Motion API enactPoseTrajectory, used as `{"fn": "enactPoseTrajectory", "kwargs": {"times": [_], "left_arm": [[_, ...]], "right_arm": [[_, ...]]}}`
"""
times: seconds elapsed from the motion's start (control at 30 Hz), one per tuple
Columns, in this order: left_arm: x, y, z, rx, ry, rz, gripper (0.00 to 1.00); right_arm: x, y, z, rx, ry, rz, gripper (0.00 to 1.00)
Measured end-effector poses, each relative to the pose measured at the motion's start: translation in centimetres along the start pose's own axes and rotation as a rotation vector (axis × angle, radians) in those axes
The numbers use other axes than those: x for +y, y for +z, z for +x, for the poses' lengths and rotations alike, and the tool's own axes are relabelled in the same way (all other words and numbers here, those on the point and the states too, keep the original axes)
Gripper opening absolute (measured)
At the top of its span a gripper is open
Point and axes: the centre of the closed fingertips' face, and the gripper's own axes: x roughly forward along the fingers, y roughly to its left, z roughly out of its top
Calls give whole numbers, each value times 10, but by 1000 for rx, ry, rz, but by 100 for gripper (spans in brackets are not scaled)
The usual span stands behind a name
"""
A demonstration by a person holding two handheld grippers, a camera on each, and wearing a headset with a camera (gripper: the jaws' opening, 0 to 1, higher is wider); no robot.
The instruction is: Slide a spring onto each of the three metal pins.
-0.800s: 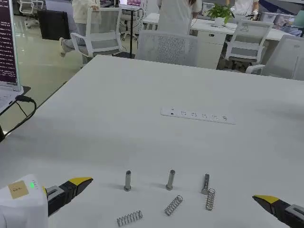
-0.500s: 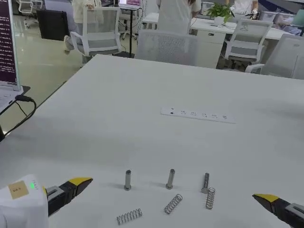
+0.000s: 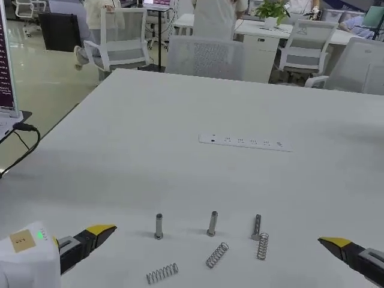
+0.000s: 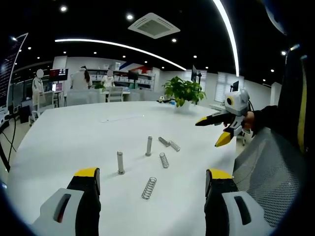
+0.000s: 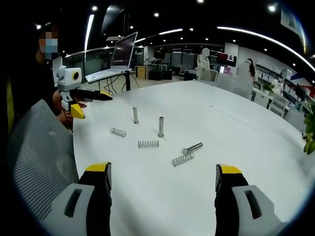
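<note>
Left gripper [image 3: 103, 230] tag [image 3: 22, 240]: perhaps "2"

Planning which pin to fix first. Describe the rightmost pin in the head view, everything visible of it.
The pin is a slim, shiny grey metal rod with a wider flange at one end. It lies on its side on the white table, flange toward the person. A coil spring lies beside it, one end close to the flange; whether they touch cannot be told. Nothing is threaded on it.

Bright even ceiling light, soft faint shadows, sharp head view, gripper views fisheye-warped at edges
</note>
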Motion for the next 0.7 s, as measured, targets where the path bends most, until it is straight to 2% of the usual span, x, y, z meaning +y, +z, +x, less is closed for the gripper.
{"fn": "enactPoseTrajectory", "kwargs": {"times": [0.27,0.7], "left_arm": [[4,1,4,-6,0,-5,86],[0,2,7,3,-14,10,86]], "right_arm": [[-2,0,1,2,-1,1,86],[-5,-1,0,0,-9,11,86]]}}
